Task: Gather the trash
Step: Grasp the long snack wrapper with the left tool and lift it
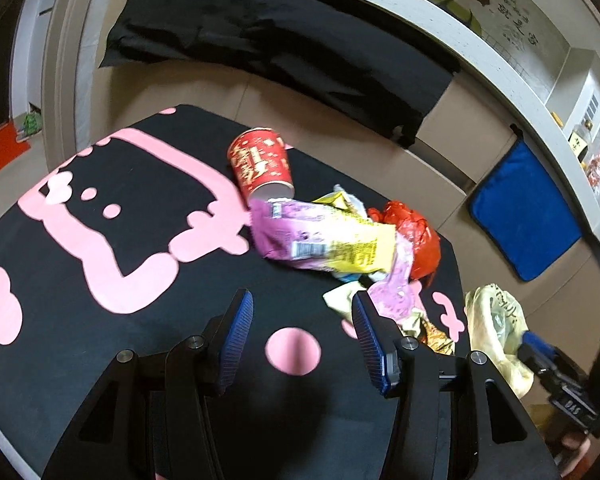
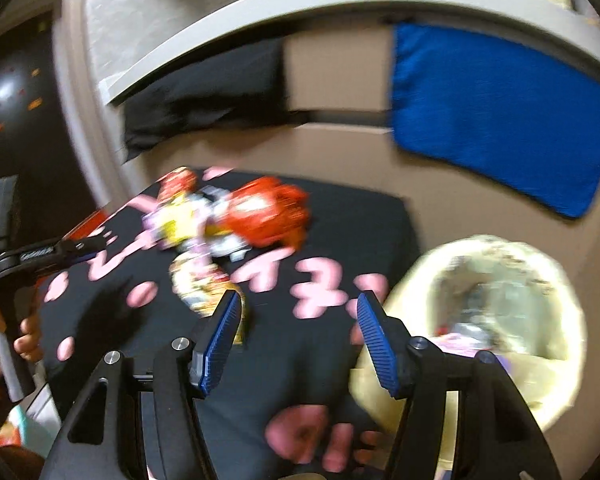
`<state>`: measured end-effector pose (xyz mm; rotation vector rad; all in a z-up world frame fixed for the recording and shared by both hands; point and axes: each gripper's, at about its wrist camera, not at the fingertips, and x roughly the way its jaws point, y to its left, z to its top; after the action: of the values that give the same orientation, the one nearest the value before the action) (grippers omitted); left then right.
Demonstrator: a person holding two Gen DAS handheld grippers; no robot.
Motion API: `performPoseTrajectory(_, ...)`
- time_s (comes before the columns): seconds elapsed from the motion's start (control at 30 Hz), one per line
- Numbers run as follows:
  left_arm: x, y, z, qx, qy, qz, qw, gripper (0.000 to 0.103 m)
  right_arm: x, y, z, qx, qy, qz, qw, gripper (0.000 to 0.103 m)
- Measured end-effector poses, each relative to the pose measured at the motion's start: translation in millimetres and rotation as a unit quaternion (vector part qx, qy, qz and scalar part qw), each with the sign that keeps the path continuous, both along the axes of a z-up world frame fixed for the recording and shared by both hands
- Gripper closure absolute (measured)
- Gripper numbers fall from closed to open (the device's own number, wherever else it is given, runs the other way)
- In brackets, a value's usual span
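A trash pile lies on the black table with pink print (image 1: 100,240): a red paper cup (image 1: 260,162) on its side, a purple and yellow wrapper (image 1: 324,240), a red crumpled bag (image 1: 416,232) and small wrappers (image 1: 432,332). My left gripper (image 1: 302,312) is open and empty, just short of the pile. My right gripper (image 2: 296,312) is open and empty above the table, left of a pale yellow trash bag (image 2: 500,280) that holds some trash. The pile (image 2: 228,220) is blurred in the right wrist view. The left gripper (image 2: 40,252) shows there at the left.
The trash bag (image 1: 496,328) hangs off the table's right edge. A blue cloth (image 1: 524,208) and a black cloth (image 1: 284,44) hang from a white counter (image 1: 420,28) behind the table. A tan floor surrounds the table.
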<state>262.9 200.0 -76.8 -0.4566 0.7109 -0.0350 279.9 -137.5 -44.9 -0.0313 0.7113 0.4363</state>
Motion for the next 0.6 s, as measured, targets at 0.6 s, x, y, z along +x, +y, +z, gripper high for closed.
performPoseTrajectory(0.6,-38,45,-16,-0.046,0.004,0.021,0.9987,0.051,59,110,-64,-0.088,0.08,0.11,0.987,0.046)
